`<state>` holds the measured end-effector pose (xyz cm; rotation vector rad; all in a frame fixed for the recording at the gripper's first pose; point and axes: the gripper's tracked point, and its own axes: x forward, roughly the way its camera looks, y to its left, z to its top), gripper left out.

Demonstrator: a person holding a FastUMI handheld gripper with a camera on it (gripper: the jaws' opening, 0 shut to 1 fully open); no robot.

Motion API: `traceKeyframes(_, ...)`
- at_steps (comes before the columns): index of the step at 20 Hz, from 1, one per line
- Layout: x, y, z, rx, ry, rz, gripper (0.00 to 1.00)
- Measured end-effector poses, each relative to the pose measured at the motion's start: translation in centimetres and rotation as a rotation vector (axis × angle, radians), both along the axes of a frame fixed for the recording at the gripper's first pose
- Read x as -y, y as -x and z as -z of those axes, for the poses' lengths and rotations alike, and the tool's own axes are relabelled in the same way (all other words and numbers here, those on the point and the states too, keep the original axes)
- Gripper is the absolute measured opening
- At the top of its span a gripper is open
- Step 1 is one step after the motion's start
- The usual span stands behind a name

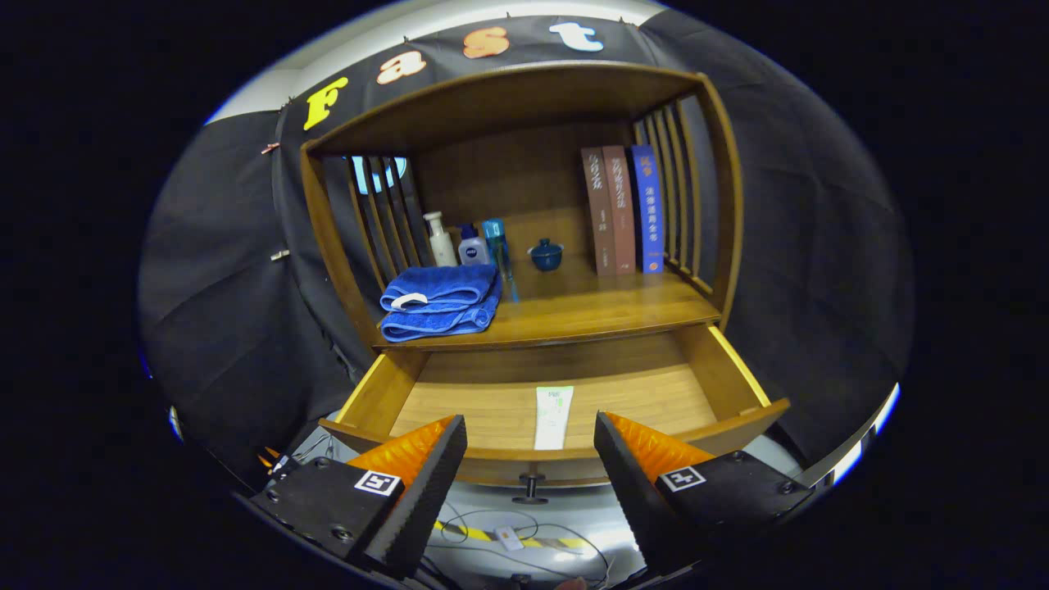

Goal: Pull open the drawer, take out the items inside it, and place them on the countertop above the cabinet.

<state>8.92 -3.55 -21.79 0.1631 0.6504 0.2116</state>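
The wooden drawer (737, 373) stands pulled out under the countertop (590, 311) of the cabinet. A white tube with a green end (553, 418) lies flat on the drawer's floor, near its front wall. My gripper (531, 434) hovers in front of the drawer, open, its two fingers on either side of the tube's near end and above the small dark knob (530, 489). Nothing sits between the fingers.
On the countertop lie a folded blue towel (440, 300), a white pump bottle (441, 239), a small blue-capped bottle (473, 246), a tall teal bottle (496, 246), a lidded blue cup (546, 255) and three upright books (620, 210). Cables lie on the floor below.
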Motion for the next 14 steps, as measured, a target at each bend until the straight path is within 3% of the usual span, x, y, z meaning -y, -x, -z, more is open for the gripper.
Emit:
traceKeyframes(3, -1.0, -3.1, 3.2, -0.239, -0.025, 0.002, 0.99)
traceKeyframes(6, -1.2, -5.1, 7.7, -0.446, 0.032, -0.015, 0.98)
traceKeyframes(14, -3.1, -8.5, 17.0, -0.684, 0.191, -0.043, 0.96)
